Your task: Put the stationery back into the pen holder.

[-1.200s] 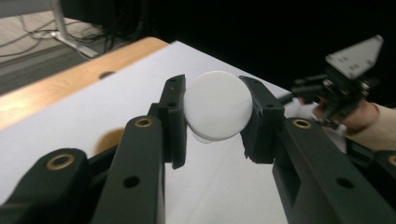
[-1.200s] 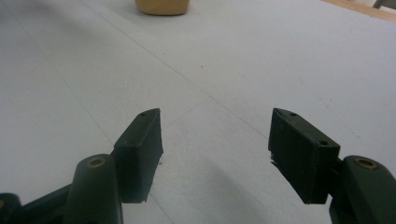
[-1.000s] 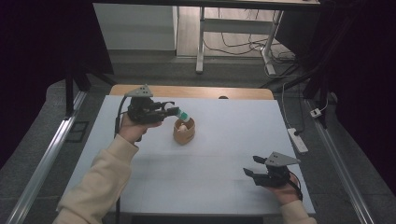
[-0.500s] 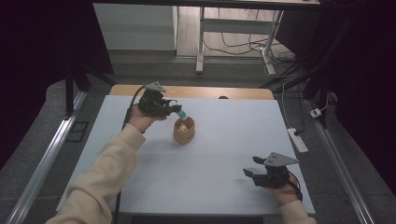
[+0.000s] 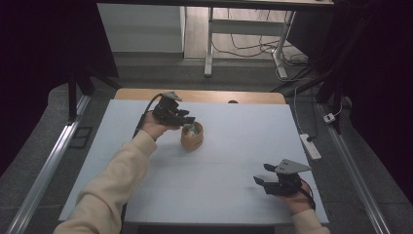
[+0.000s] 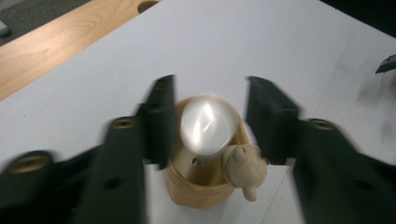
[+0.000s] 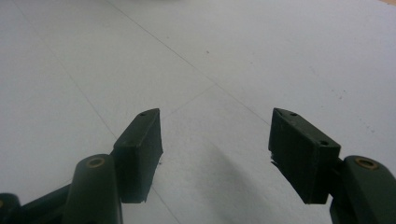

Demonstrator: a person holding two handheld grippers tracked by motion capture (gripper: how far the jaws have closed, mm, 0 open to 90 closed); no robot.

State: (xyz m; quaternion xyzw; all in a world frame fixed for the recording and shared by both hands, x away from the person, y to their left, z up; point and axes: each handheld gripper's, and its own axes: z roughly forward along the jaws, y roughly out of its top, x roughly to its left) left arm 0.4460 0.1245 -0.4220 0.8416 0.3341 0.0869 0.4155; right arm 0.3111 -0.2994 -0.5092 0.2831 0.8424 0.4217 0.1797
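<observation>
— Left gripper view: where did the cup (image 6: 205, 179) lie from the left gripper (image 6: 208, 119)?

— Straight below and between the wide-open jaws, which held nothing. A pale round object (image 6: 208, 123) stood upright inside it, a small wooden figure (image 6: 243, 167) on its rim.

— And the right gripper (image 5: 272, 180)?

— Well apart, near the bench (image 5: 234, 146) front, spread open, empty. Nothing stood in the way.

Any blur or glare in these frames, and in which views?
Left gripper view: left gripper smeared by motion blur, and glare washes out the pale round object in the wooden cup. Right gripper view: right gripper sharp, soft shadow. High view: dark surroundings.
</observation>
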